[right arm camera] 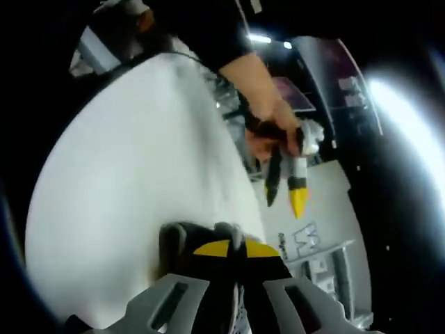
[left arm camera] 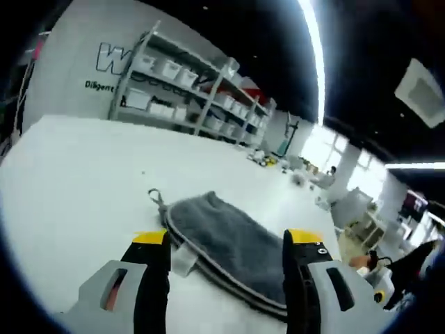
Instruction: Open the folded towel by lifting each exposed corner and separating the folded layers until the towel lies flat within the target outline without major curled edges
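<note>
The room was bright under a long ceiling light strip (left arm camera: 316,56) that curved with the lens. The white counter (left arm camera: 76,188) glared almost featureless, and windows (left arm camera: 327,147) beyond were blown out. In the right gripper view everything smeared with motion blur; a harsh flare (right arm camera: 410,125) washed the right side, and the hand (right arm camera: 268,118) looked soft. Shelving (left arm camera: 188,90) bowed near the edges.

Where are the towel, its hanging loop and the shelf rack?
towel (left arm camera: 233,243), left gripper view, middle of the grey folded cloth
hanging loop (left arm camera: 154,197), left gripper view, loop at the towel's corner
shelf rack (left arm camera: 198,87), left gripper view, middle shelves
</note>
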